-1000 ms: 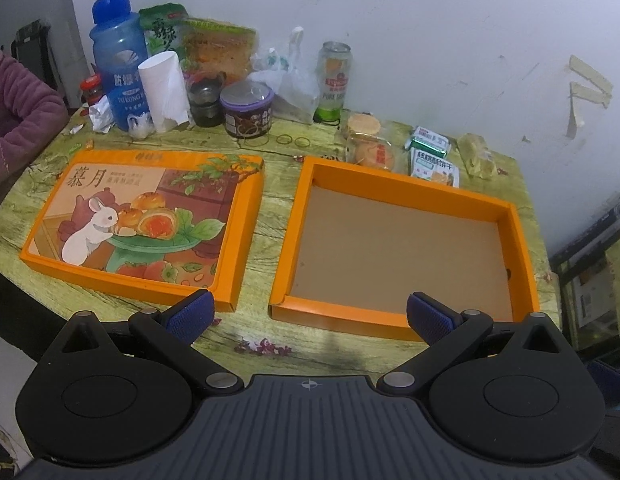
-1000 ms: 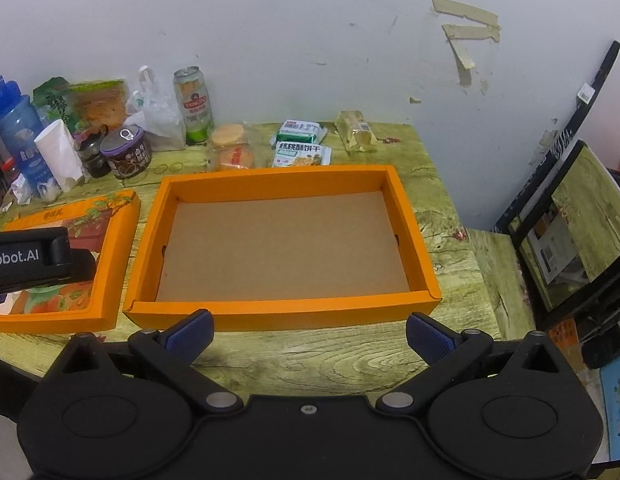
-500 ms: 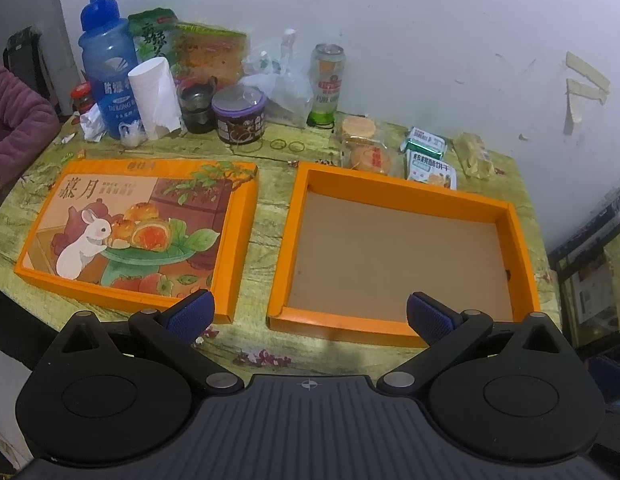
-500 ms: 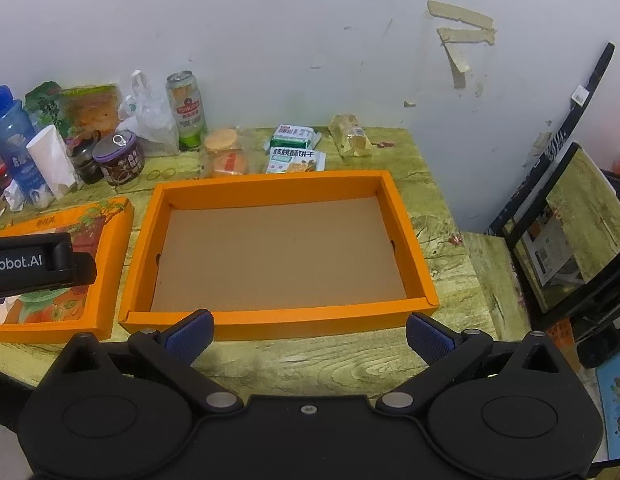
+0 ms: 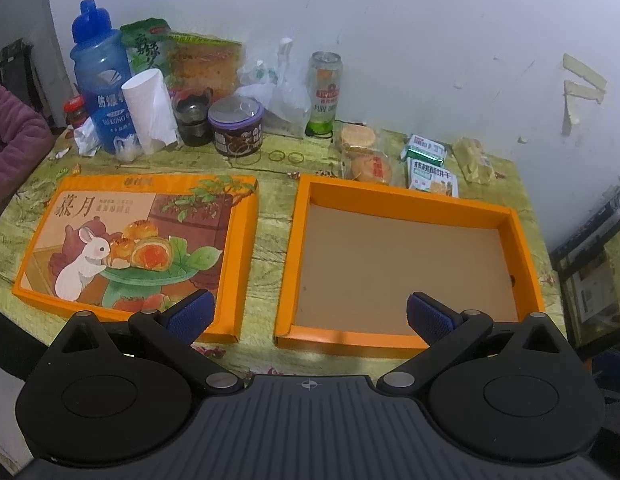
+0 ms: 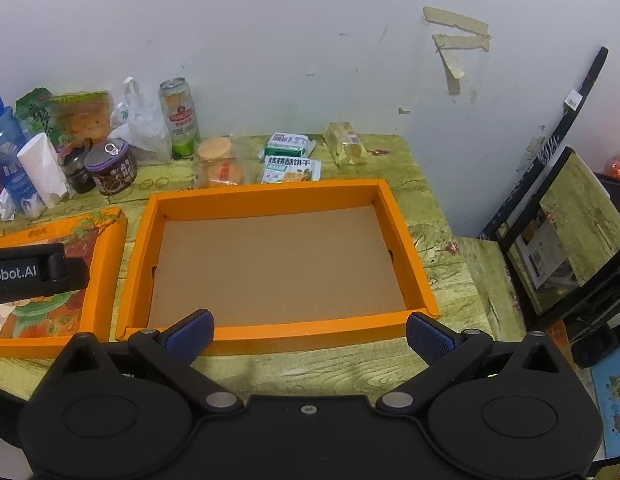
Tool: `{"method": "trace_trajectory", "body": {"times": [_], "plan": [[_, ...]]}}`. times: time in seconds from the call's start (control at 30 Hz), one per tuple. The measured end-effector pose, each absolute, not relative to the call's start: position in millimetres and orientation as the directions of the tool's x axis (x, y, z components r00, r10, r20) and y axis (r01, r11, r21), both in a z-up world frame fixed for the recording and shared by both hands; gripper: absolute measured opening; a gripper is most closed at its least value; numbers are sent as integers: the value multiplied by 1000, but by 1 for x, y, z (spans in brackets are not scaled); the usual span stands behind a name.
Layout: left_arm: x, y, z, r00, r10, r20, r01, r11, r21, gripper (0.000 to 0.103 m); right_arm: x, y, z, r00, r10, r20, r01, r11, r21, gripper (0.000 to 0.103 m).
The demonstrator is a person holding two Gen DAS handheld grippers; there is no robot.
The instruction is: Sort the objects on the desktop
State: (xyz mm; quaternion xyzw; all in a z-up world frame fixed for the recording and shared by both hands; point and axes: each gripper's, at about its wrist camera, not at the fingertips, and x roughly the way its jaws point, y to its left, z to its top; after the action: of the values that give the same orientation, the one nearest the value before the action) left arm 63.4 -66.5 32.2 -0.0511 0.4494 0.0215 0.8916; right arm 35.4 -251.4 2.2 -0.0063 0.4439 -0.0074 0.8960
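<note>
Orange walls ring the open box (image 6: 269,196), whose bare brown cardboard floor lies straight ahead of the right gripper (image 6: 307,330) and ahead-right of the left gripper (image 5: 310,314), both with jaws spread wide and holding nothing. Beyond its far wall, wrapped pastries (image 6: 221,168), biscuit packets (image 6: 291,168) and a beer can (image 6: 179,118) crowd the table's back edge. Left of the jaws lies the rabbit-printed lid (image 5: 137,236), a narrow strip of table (image 5: 269,216) between.
</note>
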Motion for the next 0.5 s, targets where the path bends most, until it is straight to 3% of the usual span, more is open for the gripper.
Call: {"method": "trace_trajectory", "body": {"times": [0.5], "plan": [[64, -36, 25, 567, -42, -823, -22, 998, -66, 103, 30, -234, 4, 618, -77, -782, 77, 996, -37, 103]]}}
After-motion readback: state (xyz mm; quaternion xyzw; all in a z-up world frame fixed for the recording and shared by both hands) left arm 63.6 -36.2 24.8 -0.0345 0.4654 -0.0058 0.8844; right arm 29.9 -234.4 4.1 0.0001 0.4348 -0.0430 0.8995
